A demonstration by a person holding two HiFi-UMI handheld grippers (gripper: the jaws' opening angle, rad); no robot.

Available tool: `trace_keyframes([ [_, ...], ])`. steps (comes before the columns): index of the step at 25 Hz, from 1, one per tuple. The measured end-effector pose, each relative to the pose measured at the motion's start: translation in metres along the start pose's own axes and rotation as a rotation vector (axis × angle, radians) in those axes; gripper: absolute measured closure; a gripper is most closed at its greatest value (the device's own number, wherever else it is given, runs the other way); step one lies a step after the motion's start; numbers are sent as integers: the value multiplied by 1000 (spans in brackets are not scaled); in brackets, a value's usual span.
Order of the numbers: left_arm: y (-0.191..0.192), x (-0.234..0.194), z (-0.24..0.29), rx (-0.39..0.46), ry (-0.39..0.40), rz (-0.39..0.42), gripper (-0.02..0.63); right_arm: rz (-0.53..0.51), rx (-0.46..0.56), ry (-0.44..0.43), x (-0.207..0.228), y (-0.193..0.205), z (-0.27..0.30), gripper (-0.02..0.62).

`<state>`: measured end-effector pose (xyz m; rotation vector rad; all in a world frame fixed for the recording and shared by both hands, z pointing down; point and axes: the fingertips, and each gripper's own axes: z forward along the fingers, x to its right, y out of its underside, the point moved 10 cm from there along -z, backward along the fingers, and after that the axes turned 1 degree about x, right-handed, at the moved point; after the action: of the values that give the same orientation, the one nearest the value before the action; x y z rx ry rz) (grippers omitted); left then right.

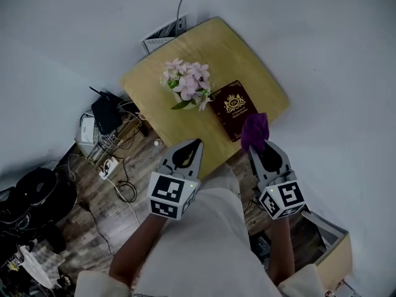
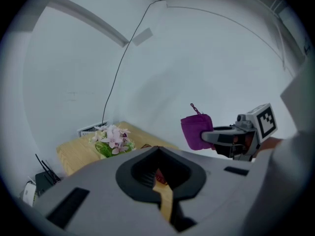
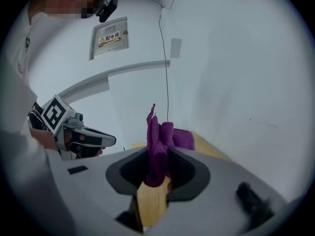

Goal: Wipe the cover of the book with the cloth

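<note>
Gripping the cloth, your right claw hovers at the near corner of the book; your left claw is closed, empty, left of it.

The right gripper holds a bunched purple cloth over a dark red gold-crested book on a square wooden table.

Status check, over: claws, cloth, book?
Right claw shut on cloth, up in air. Left claw shut, empty. Book on table, flowers close beside it.

Purple cloth, maroon gold-crested book, yellow table.
</note>
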<state>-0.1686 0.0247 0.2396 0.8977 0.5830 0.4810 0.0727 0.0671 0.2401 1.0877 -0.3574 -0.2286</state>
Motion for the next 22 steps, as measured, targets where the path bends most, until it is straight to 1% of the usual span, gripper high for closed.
trace_keyframes([
  [3,1,7,-13,22,7,3,595,-21,63,13,-7,0,-22,485],
  [7,-4,12,-29,60,22,41,595,-32,136,46,-17,-4,-47,485],
  [11,-10,11,-47,114,28,55,595,-45,178,86,-30,-7,-66,485],
  [14,-13,13,-56,155,37,69,595,-29,204,95,-35,-3,-75,485],
  [17,-13,12,-61,178,50,75,595,-38,200,96,-44,2,-76,485],
  [22,-11,12,-61,172,79,87,595,-65,176,42,-69,10,-76,485],
])
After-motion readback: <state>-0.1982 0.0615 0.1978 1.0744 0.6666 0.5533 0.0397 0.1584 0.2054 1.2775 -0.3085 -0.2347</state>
